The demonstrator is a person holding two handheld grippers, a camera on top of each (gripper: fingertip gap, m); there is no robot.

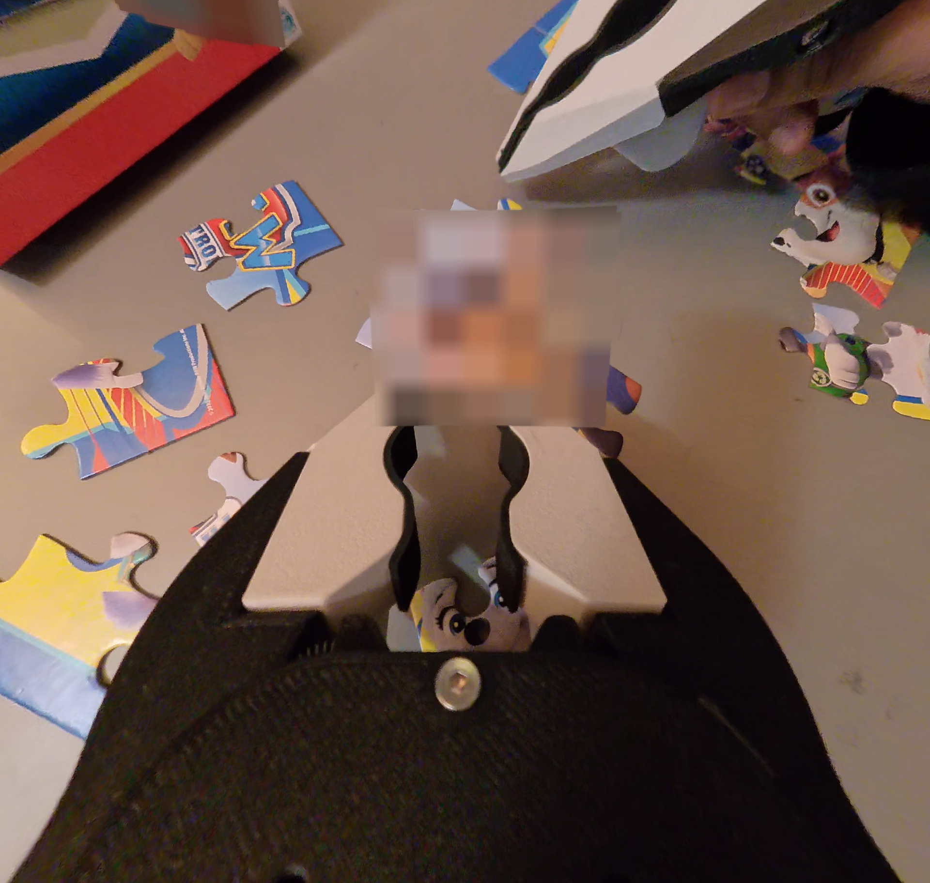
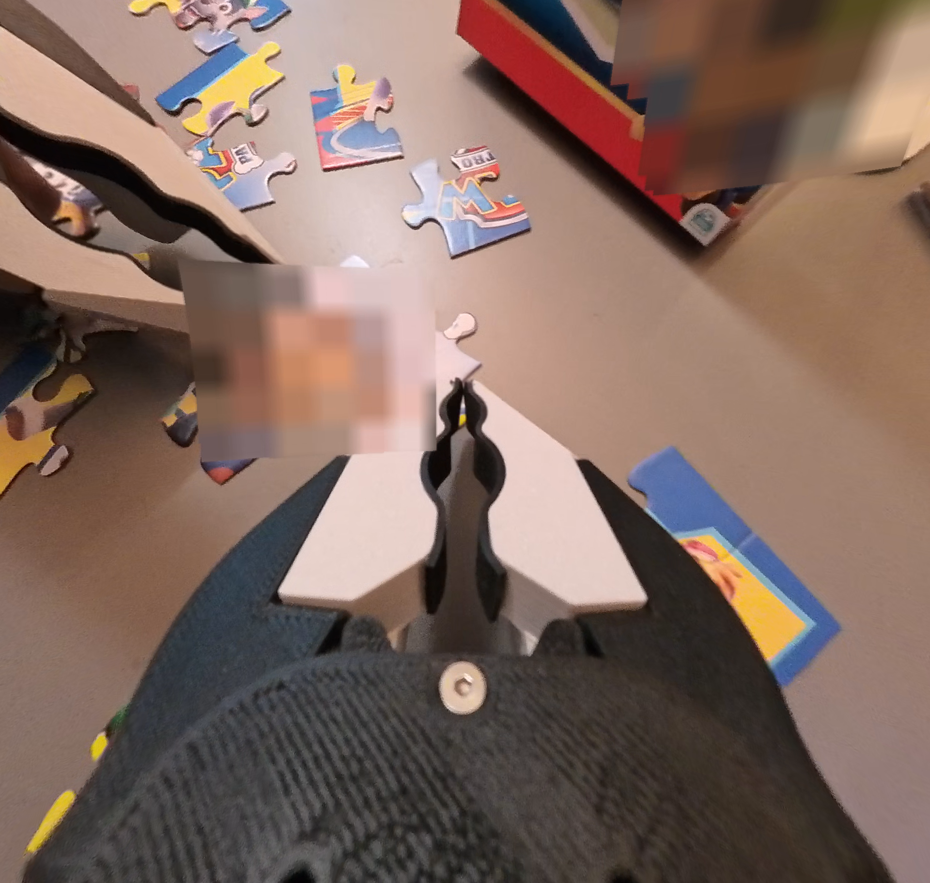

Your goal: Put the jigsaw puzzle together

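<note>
Over the grey table (image 2: 654,305) | right gripper (image 2: 460,386) is being held with jaws pressed together at the pale corner of a jigsaw piece (image 2: 453,355) | left gripper (image 1: 455,431) is being held parted, its tips hidden by blur | loose pieces are lying around.

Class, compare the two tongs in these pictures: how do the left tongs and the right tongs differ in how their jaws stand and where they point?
The left tongs stand with jaws apart, grey table showing between them; the right tongs have their jaws closed together at the tips. The left tongs' tips are covered by a blurred patch; the right tongs' tips show, at the edge of a pale puzzle piece. Both have white fingers with wavy black pads on black bodies.
</note>
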